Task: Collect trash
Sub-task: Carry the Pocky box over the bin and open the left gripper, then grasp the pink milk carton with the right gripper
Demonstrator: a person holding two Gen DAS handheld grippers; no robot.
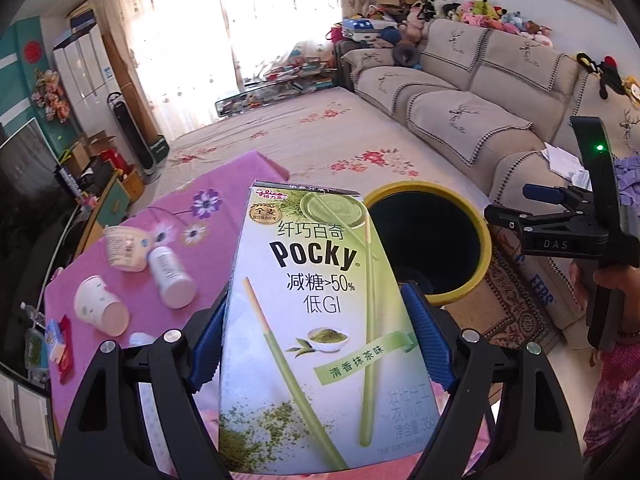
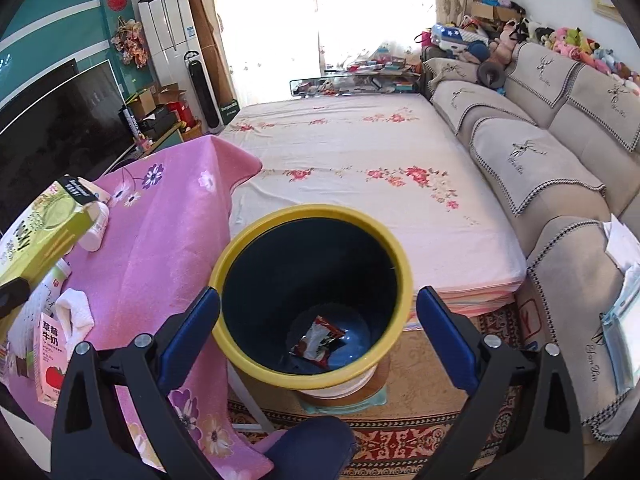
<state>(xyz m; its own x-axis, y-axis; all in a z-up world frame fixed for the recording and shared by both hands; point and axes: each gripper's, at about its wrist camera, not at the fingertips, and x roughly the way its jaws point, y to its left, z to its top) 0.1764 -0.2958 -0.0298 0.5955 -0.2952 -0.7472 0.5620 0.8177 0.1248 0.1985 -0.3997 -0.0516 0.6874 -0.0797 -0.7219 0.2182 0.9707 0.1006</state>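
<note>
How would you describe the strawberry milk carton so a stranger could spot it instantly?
Find the pink floral tablecloth left of the yellow-rimmed bin. At its near left edge stands a small pink carton. Unlike the white crumpled tissue beside it, it shows a red strawberry.

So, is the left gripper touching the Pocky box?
Touching. In the left wrist view both blue pads of the left gripper press against the sides of the Pocky box, with no gap on either side.

Past my pink tablecloth (image 2: 168, 240) lies the flowered bed (image 2: 360, 168). A beige sofa (image 2: 540, 152) runs along the bed's right side, soft toys (image 2: 576, 46) lining its back. Left of the bed stand a television (image 2: 60, 120) and a tower fan (image 2: 204, 88).
</note>
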